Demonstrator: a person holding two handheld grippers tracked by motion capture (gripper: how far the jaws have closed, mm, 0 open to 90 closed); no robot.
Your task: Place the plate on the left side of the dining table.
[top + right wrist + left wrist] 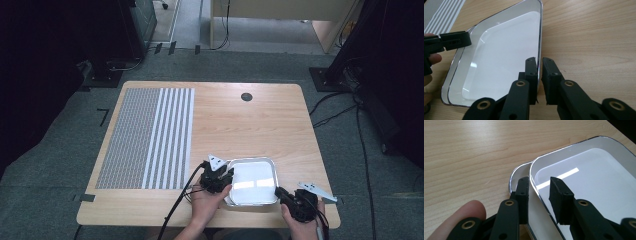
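- Top tray (252, 182) w/ a second tray nested under it, near front edge of the surface (240, 125), a bit right of centre in the high view. Left claw (220, 176) sits at the stack's left rim, right claw (286, 196) at the front-right corner. Long axis is hard to call, it looks nearly square from up here. Striped mat (145, 137) lies well apart on the left.
- Left gripper view: left claw (539, 192) is spread, jaws astride the top tray's (586, 185) rim, one jaw outside over the lower tray (517, 171), one jaw inside the basin. Not pinching yet afaict. Lower tray peeks out on the outer side only.
- Right gripper view: right claw (539, 65) nearly pressed together on the top tray's (506, 57) thin rim, which runs straight up between the jaws. Looks like it's pinching it, tbh. Lower tray's (446, 93) edge shows at the far-left side.
- So imo the key bit: the rim lies right in each claw's gap, both equally near; the left one needs to catch the upper rim only.
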